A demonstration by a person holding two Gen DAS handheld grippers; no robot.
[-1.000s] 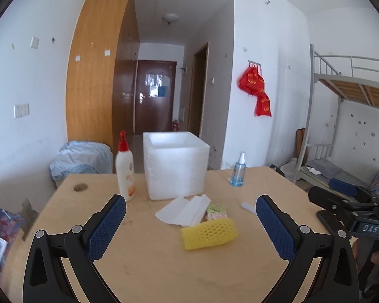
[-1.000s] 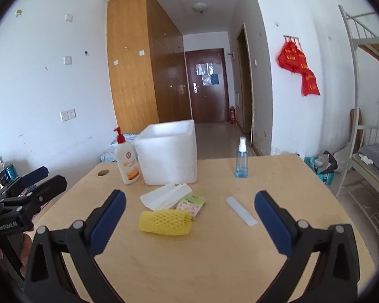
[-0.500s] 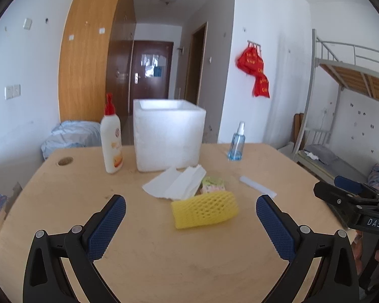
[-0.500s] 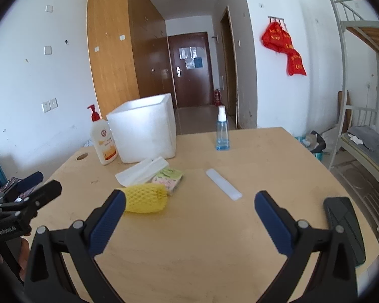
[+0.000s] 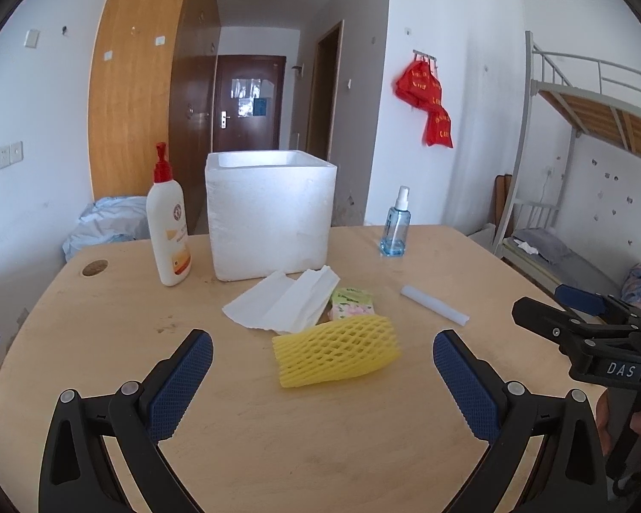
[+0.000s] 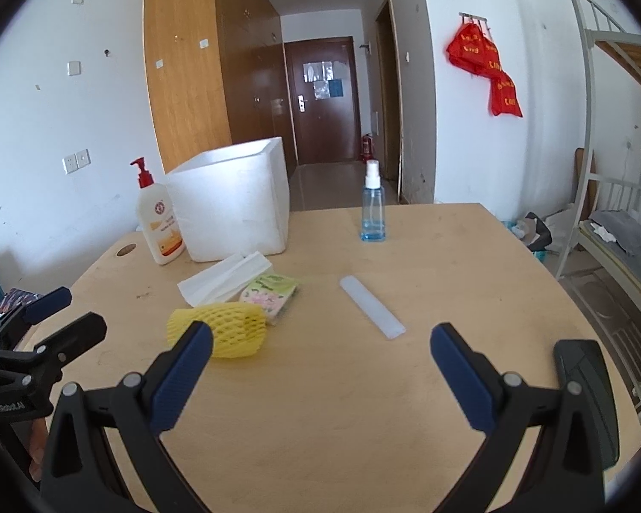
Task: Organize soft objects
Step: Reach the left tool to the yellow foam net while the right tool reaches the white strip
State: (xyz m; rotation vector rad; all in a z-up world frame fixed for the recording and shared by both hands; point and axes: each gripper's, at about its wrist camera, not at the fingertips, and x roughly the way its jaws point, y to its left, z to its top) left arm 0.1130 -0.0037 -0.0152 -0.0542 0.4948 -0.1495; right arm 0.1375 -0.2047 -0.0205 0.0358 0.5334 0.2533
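Both grippers, left [image 5: 322, 378] and right [image 6: 320, 370], hover spread wide and empty. The yellow foam-net sleeve [image 5: 336, 355] lies mid-tabletop [image 5: 107, 342], apparently touching the small green floral packet [image 5: 351, 302], before the white polystyrene box [image 5: 270, 216].

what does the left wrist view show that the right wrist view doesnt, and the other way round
Only the left wrist view shows the right gripper from outside, at its right edge, and the pale bundle on the floor behind the table.

Only the right wrist view shows the left gripper from outside, at its left edge, a dark flat object at the table's right edge, and the red extinguisher by the door.

Both show the wooden table, white foam box, lotion bottle, blue spray bottle, white tissue, small green packet, yellow foam net and white strip. Both grippers are open and empty.
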